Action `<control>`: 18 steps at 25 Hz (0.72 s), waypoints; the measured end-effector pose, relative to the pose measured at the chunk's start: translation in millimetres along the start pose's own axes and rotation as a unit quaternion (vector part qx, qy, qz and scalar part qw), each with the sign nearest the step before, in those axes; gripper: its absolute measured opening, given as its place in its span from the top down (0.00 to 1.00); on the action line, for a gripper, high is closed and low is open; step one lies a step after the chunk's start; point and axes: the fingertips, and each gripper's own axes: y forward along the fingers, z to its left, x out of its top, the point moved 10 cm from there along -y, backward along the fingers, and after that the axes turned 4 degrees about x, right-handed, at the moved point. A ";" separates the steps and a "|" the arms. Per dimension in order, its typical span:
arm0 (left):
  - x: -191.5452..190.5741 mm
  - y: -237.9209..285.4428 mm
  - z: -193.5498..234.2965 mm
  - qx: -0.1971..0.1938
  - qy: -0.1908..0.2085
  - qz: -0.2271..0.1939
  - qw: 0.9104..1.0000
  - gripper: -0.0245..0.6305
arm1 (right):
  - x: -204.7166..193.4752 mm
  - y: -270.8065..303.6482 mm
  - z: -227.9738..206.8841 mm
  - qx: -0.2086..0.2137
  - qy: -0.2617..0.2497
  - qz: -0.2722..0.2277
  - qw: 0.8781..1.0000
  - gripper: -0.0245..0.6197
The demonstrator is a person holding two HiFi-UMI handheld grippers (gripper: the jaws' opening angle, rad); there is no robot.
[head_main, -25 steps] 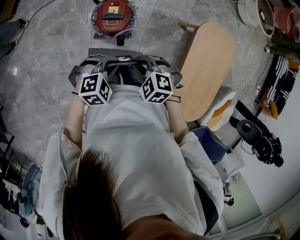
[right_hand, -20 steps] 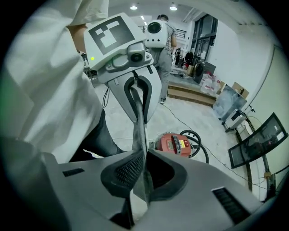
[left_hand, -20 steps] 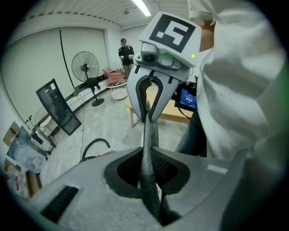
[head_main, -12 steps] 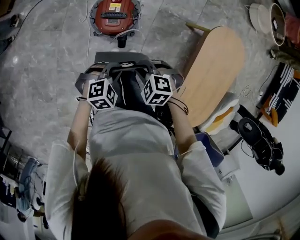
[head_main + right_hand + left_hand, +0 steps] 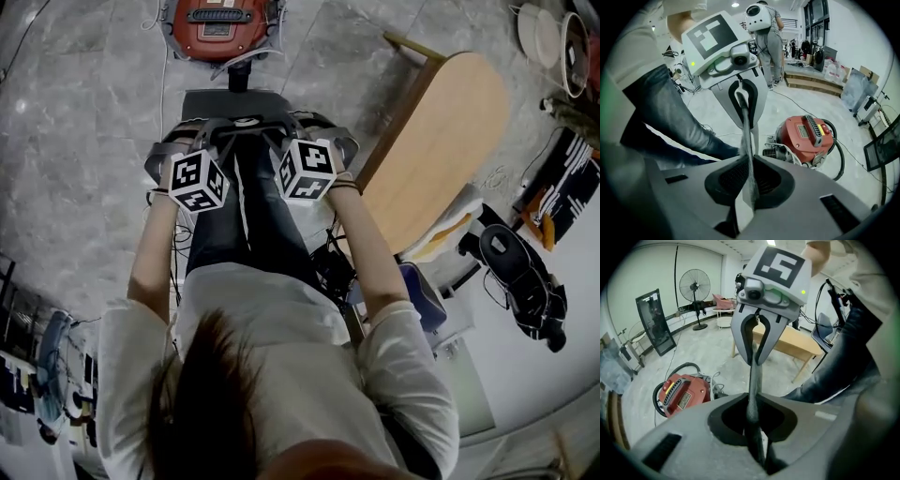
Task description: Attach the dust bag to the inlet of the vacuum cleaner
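Left gripper [image 5: 752,398] is pinched almost closed on one edge of the dust bag [image 5: 232,103]. Right gripper [image 5: 749,159] is pinched the same way on the opposite edge, so the grey bag is stretched flat between the two, out in front of the person's legs. Whether the bag holds anything can't be told. Just beyond it, on the floor [image 5: 84,141], sits the red vacuum cleaner [image 5: 217,21], with nothing of its inside on show. The bag is held apart from the machine. A wooden table [image 5: 436,141] stands off to the right.

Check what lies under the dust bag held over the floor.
Only grey floor shows around the dust bag, with the red vacuum cleaner just beyond it. The patch directly beneath is covered by the bag.
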 end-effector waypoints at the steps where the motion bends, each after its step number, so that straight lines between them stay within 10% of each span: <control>1: -5.6 8.1 0.7 0.000 -0.001 0.001 1.000 0.90 | -3.6 9.4 -2.1 -0.001 0.003 -0.001 1.000 0.91; 18: -74.0 121.1 30.0 0.030 -0.055 0.086 0.994 0.89 | -45.2 124.2 -39.1 -0.029 0.055 0.011 0.998 0.92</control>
